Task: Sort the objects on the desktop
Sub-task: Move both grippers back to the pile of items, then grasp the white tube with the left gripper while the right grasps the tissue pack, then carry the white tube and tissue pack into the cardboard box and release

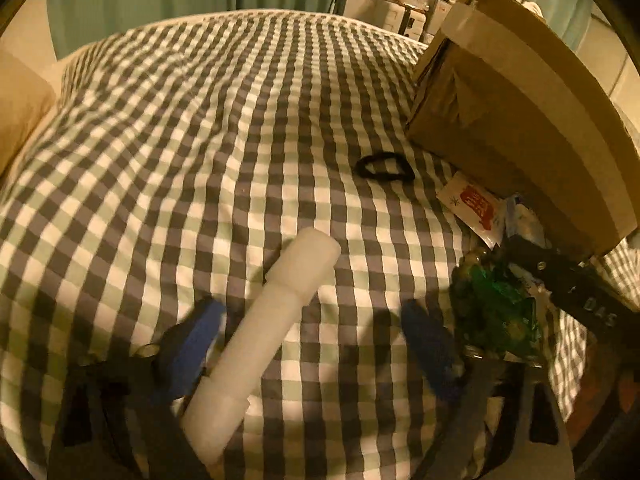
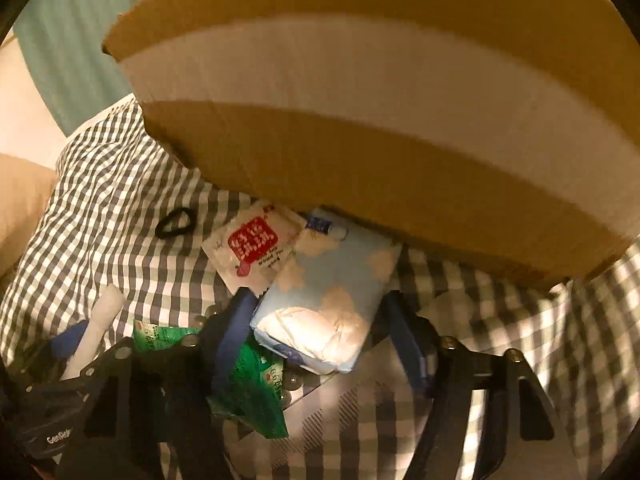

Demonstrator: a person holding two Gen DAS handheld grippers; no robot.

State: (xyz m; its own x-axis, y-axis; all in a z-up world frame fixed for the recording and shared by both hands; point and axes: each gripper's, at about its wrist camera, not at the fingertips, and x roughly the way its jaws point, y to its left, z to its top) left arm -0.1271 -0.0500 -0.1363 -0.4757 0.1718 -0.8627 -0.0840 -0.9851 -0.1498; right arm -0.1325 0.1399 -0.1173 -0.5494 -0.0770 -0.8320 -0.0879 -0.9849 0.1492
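A white plastic tube [image 1: 280, 308] lies on the checked cover between the blue fingers of my left gripper [image 1: 310, 342]. It rests close by the left finger [image 1: 192, 344], with a wide gap to the right one, so the gripper is open. My right gripper [image 2: 320, 336] straddles a light-blue tissue pack [image 2: 332, 292] and stands open, its fingers close beside the pack's edges. A white sachet with a red label [image 2: 256, 248] lies partly over the pack. A green packet [image 2: 252, 392] lies under the right gripper's left finger. A black hair tie [image 1: 384, 166] lies apart.
A big cardboard box with a pale tape band [image 1: 500, 120] overhangs the objects at the right and fills the top of the right wrist view. The green-and-grey checked cover [image 1: 200, 140] stretches left and back. A beige pillow [image 1: 20, 108] sits at the far left.
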